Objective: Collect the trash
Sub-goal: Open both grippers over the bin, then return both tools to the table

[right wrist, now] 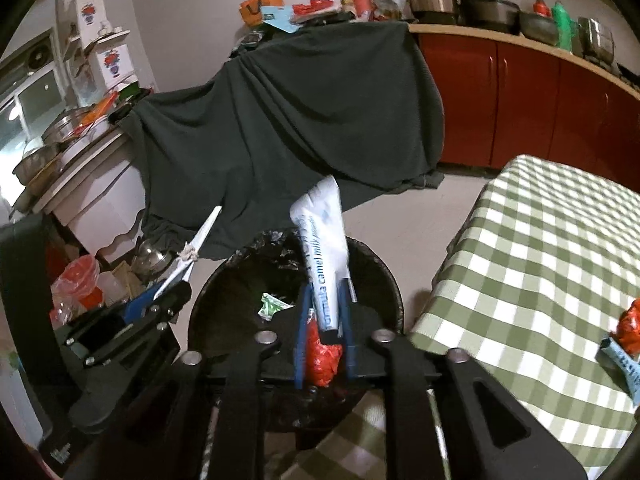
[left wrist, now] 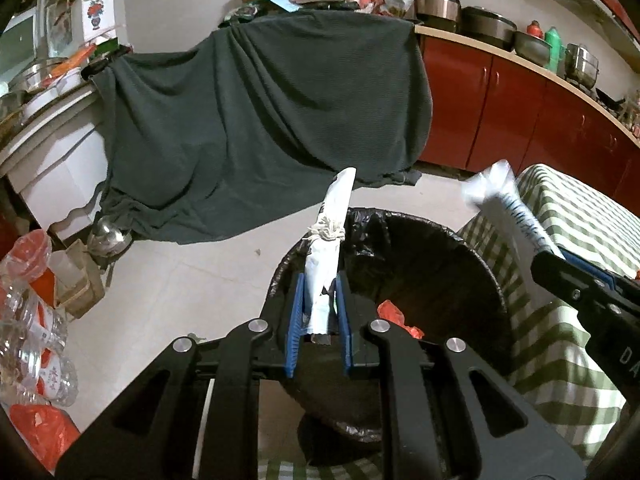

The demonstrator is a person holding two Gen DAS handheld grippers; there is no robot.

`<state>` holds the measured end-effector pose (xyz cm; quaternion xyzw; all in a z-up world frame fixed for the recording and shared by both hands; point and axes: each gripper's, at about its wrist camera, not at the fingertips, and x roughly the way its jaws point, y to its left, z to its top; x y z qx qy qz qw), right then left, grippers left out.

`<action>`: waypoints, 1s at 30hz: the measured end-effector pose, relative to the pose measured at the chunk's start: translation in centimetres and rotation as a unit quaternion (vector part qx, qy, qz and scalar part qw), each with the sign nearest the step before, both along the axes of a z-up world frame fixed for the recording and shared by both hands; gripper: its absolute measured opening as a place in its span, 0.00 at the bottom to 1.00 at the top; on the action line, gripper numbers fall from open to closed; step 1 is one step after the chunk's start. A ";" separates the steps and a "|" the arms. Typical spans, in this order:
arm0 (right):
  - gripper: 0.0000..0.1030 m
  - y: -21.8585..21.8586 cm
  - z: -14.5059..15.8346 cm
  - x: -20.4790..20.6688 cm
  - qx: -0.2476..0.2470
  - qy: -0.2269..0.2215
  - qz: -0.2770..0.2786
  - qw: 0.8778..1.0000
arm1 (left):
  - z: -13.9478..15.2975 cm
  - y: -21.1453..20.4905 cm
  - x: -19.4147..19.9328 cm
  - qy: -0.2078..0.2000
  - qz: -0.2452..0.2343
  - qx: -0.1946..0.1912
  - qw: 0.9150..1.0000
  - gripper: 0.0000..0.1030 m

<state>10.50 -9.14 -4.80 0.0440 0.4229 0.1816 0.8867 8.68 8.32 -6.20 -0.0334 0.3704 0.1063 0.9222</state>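
I stand on a pale tiled floor between red kitchen cabinets, a big dark green cloth and a green-and-white checked tablecloth. Below me the round bin lined with a black plastic bag holds red plastic scraps and a green wrapper. Over it, my left gripper pinches a white paper roll tied with string, and my right gripper pinches a white sachet with blue lettering.

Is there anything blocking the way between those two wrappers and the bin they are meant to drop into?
Nothing visible blocks them. The white tied wrapper in the left gripper and the milk powder packet in the right gripper both hang over the open bin, which has no lid and holds only a few scraps.
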 end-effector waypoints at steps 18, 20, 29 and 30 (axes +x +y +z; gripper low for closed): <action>0.74 -6.2 3.7 -4.6 -0.023 -0.061 -0.060 0.996 | 2.4 -2.2 -2.1 -0.029 -0.016 -0.019 0.999 0.69; 0.75 -7.7 3.9 -5.4 -0.034 -0.065 -0.077 0.994 | 2.9 -3.5 -2.6 -0.030 -0.033 -0.025 0.999 0.70; 0.75 -15.9 4.9 -9.9 -0.065 -0.068 -0.151 0.984 | 3.7 -11.1 -4.8 -0.023 -0.113 -0.037 0.993 0.73; 0.75 -17.2 5.1 -10.6 -0.071 -0.069 -0.163 0.982 | 3.7 -12.1 -5.0 -0.021 -0.122 -0.037 0.992 0.73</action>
